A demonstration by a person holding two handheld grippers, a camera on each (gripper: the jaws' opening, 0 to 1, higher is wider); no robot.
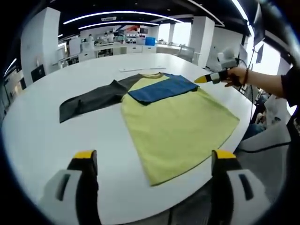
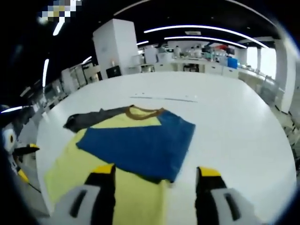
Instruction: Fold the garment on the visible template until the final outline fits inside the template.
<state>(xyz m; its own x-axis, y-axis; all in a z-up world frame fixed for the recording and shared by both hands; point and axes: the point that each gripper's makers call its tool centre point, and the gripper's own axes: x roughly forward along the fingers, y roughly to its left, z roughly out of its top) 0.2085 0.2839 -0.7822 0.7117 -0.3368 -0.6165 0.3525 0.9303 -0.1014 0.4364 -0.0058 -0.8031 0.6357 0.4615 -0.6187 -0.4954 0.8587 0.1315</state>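
Note:
A T-shirt lies flat on the white table (image 1: 56, 136). Its yellow body (image 1: 178, 126) hangs a little over the near edge. The dark grey sleeve (image 1: 89, 101) is spread out to the left, and the blue sleeve (image 1: 161, 89) is folded across the chest. My left gripper (image 1: 154, 157) is open above the hem, holding nothing. A hand holds my right gripper (image 1: 206, 78) just off the blue sleeve's shoulder. In the right gripper view my right gripper (image 2: 156, 171) stands open over the blue sleeve (image 2: 140, 145), with the brown collar (image 2: 143, 112) and grey sleeve (image 2: 84, 119) beyond.
A thin dark line (image 1: 140, 70) marks the table just past the collar. The person's arm (image 1: 267, 82) reaches in from the right. The table edge (image 1: 225, 154) runs close under the hem. The left gripper (image 2: 23, 150) shows at the left edge. Desks and shelves stand far behind.

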